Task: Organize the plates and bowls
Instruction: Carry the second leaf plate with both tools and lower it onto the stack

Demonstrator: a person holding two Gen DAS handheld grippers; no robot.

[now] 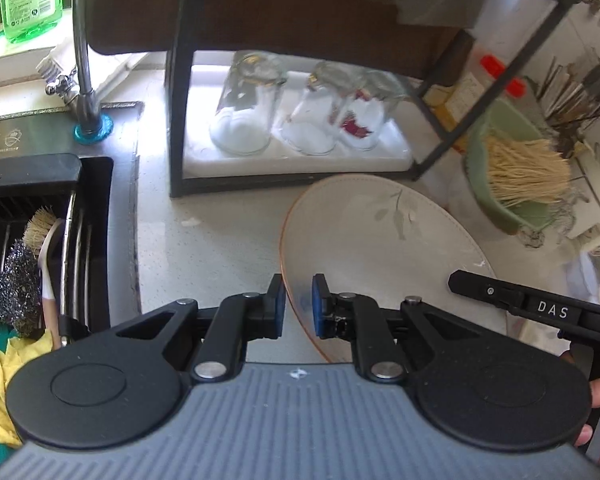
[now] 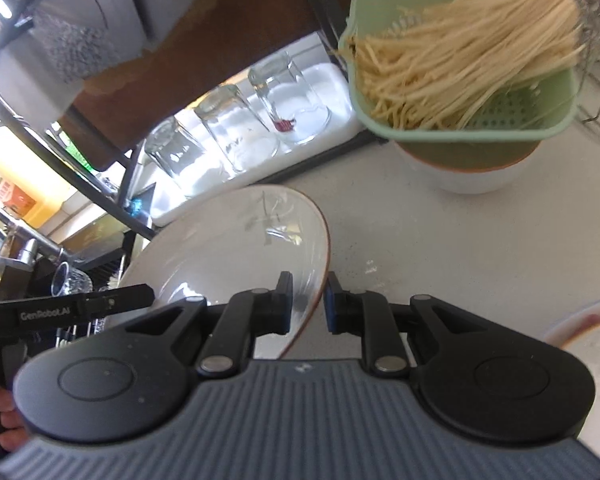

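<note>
A large white oval plate [image 1: 380,248] with an orange rim and a faint leaf print is gripped from both sides, just above the pale counter. My left gripper [image 1: 299,306] is shut on its left rim, which passes between the blue pads. In the right wrist view the same plate [image 2: 228,256] has my right gripper [image 2: 308,304] shut on its right rim. A finger of the right gripper [image 1: 500,292] reaches over the plate's right side in the left wrist view. A white bowl [image 2: 468,172] with an orange rim stands at the back right, under a colander.
A green colander [image 2: 520,120] of dry noodles sits in that bowl. Three upturned glasses [image 1: 300,116] stand on a white tray inside a dark metal rack [image 1: 176,120]. A sink [image 1: 40,240] with scourers and a brush lies left. Another plate's edge [image 2: 592,344] shows at the right.
</note>
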